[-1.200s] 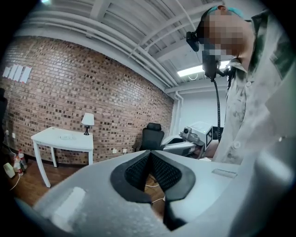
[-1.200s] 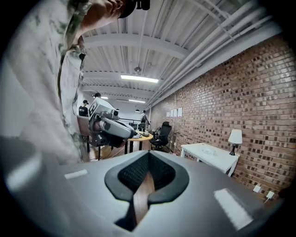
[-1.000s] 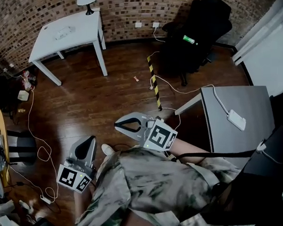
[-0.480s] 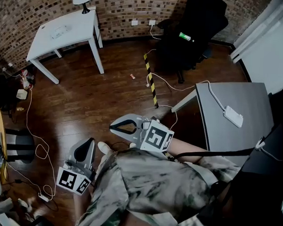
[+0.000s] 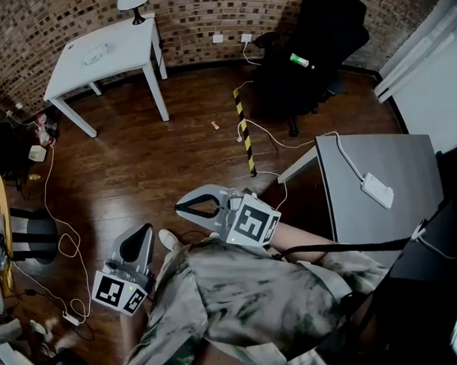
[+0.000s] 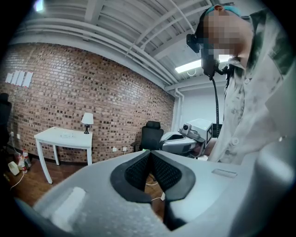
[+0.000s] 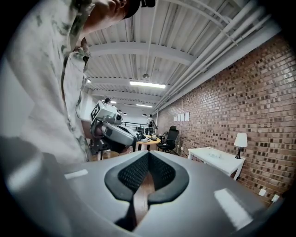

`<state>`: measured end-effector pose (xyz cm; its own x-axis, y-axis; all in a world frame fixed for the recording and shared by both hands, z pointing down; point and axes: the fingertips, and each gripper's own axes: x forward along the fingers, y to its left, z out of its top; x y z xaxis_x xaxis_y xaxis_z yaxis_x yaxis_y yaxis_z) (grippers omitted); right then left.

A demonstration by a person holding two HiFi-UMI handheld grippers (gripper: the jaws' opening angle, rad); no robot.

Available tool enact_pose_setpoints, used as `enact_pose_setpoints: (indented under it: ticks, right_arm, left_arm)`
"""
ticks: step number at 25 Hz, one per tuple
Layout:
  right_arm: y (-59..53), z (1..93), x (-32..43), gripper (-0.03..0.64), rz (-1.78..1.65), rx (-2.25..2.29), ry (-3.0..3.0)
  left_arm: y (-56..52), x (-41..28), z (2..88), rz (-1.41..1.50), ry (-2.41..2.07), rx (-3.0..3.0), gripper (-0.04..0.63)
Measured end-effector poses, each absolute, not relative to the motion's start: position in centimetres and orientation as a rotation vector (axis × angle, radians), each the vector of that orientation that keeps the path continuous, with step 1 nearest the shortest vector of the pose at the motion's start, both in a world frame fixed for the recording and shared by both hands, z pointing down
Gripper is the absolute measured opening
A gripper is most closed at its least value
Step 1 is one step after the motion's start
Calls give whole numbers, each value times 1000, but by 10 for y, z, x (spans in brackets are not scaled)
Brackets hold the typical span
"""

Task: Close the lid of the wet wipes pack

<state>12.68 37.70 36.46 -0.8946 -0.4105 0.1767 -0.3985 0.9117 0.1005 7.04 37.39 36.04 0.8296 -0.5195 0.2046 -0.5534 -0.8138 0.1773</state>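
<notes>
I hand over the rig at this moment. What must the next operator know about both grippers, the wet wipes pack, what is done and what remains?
Left gripper: fingers shut, empty, held low beside the body.
Right gripper: fingers shut, empty, held before the body.
Wet wipes pack: not identified. A small pale flat object lies on the white rectangular table near the brick wall, too small to tell.
Done: nothing visible. Left: reach the pack, close its lid.

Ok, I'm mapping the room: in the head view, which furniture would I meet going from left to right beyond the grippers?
White rectangular table → black office chair → grey flat-topped desk.
</notes>
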Motion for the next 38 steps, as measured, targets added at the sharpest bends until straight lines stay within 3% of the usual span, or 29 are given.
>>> enact_pose_setpoints:
  ticks: [38]
  right_arm:
    - [353, 374, 118, 3, -68, 662, -2818]
  left_arm:
    - [341, 64, 372, 207, -745, 2773, 2]
